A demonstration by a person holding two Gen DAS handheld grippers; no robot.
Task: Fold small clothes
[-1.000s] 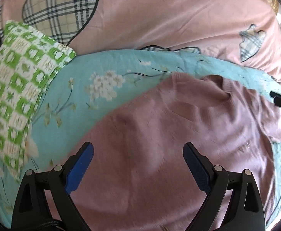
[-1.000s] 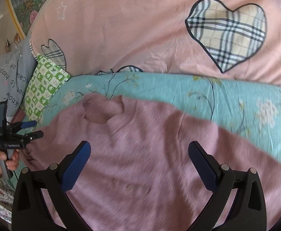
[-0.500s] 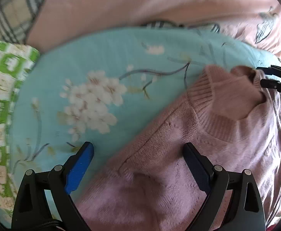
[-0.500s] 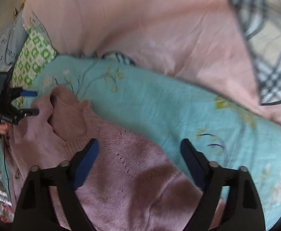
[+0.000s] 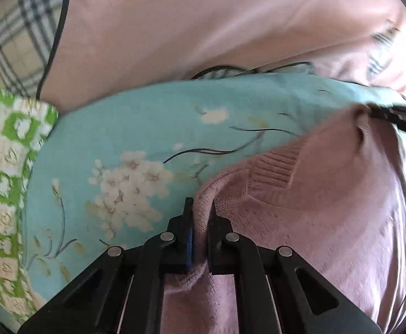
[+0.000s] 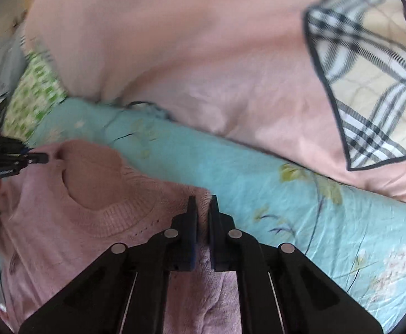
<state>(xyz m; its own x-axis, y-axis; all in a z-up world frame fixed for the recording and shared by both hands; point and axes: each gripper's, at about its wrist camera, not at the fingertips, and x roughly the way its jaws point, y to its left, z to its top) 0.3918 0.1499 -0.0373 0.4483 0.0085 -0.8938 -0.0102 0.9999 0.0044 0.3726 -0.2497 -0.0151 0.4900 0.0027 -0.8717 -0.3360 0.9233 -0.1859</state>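
Bright, soft daylight in both fisheye views, with motion blur and dark, curved corners.

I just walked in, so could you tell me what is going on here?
A person is folding a pink knit sweater on a teal floral sheet. The left tongs are shut on one shoulder of the sweater beside the ribbed collar, and the right tongs are shut on the other shoulder. No fold is made yet.
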